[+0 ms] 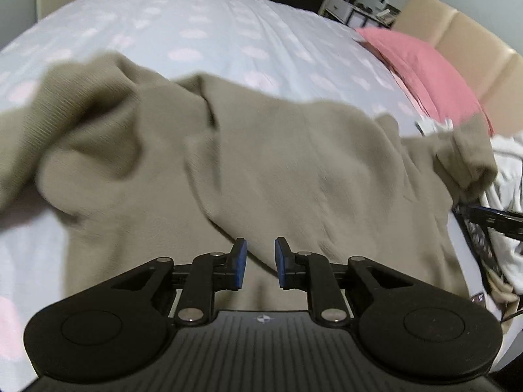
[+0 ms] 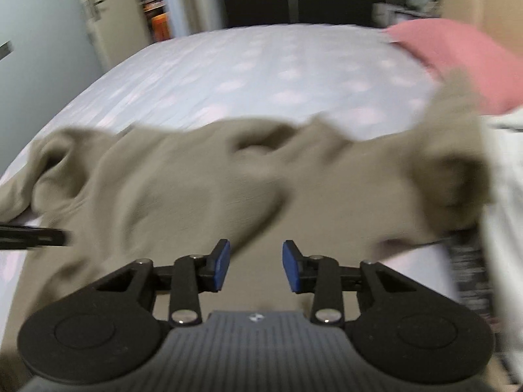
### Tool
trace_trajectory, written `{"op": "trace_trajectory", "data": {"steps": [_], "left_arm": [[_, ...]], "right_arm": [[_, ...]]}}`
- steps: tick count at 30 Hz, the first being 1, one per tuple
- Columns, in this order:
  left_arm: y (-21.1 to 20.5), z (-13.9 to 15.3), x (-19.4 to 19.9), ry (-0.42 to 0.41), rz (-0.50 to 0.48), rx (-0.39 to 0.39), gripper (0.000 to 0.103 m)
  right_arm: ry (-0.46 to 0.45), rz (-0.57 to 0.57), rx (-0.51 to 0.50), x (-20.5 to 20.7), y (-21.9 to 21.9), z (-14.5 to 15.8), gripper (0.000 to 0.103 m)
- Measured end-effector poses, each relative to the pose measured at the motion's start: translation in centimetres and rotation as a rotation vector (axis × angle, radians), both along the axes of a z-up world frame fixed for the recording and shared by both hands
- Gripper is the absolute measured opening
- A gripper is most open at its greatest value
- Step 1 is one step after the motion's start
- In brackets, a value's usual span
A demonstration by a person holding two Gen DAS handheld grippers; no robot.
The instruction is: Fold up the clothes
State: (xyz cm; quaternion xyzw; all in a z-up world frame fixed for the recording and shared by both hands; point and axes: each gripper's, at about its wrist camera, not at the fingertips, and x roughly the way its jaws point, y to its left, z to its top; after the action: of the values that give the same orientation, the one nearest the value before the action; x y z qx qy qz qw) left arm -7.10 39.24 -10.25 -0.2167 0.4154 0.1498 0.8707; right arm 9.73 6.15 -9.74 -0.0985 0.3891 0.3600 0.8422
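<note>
Hovering nearest the lens in the left wrist view, the left gripper (image 1: 260, 263) has its blue pads (image 1: 241, 261) a narrow gap apart, with nothing pinched between them; only the cloth lying below shows through the gap. In the right wrist view the right gripper (image 2: 256, 266) stands wider, its pads (image 2: 223, 263) clear of the cloth and holding nothing.

Just beyond both grippers lies the garment (image 1: 261, 170), an olive-tan knit piece spread rumpled across the near side of the bed (image 1: 202, 32). It is not flat: a thick fold runs down its middle toward the left gripper, its left end bunches into a soft hump, and at its right end a cuffed part (image 1: 467, 160) rises against a heap of white cloth (image 1: 503, 196). From the right wrist the same garment (image 2: 212, 189) is blurred, its right end smeared upward.

At the right edge of the left view a black bar with a blue rim (image 1: 490, 219) reaches in, which may be part of the right gripper; a similar black bar (image 2: 32, 235) enters the right view from the left.

Farther off, the pale blue cover with pink patches stretches away bare. A pink pillow (image 1: 421, 68) lies at its far right corner beside a beige padded headboard (image 1: 464, 36). Past the bed stand a door (image 2: 42, 32) and dark furniture.
</note>
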Motion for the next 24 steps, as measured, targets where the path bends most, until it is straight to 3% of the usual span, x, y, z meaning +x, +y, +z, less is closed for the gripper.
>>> {"op": "trace_trajectory", "data": {"steps": [4, 7, 11, 18, 24], "left_arm": [[1.7, 2.6, -1.3, -0.025, 0.020, 0.082, 0.031], [2.5, 2.7, -1.6, -0.044, 0.047, 0.097, 0.033], [2.5, 2.0, -1.0, -0.041, 0.048, 0.103, 0.033], [2.2, 1.0, -0.7, -0.017, 0.030, 0.145, 0.035], [3.7, 0.7, -1.3, -0.015, 0.092, 0.093, 0.035]], "right_arm": [[-0.090, -0.081, -0.091, 2.7, -6.6, 3.3, 0.041], [-0.169, -0.134, -0.158, 4.1, -11.3, 5.9, 0.045], [-0.285, -0.121, -0.274, 4.9, -14.0, 7.3, 0.048], [-0.515, 0.153, -0.483, 4.2, -10.6, 3.6, 0.053], [-0.626, 0.381, -0.655, 4.2, -6.7, 0.5, 0.056]]}}
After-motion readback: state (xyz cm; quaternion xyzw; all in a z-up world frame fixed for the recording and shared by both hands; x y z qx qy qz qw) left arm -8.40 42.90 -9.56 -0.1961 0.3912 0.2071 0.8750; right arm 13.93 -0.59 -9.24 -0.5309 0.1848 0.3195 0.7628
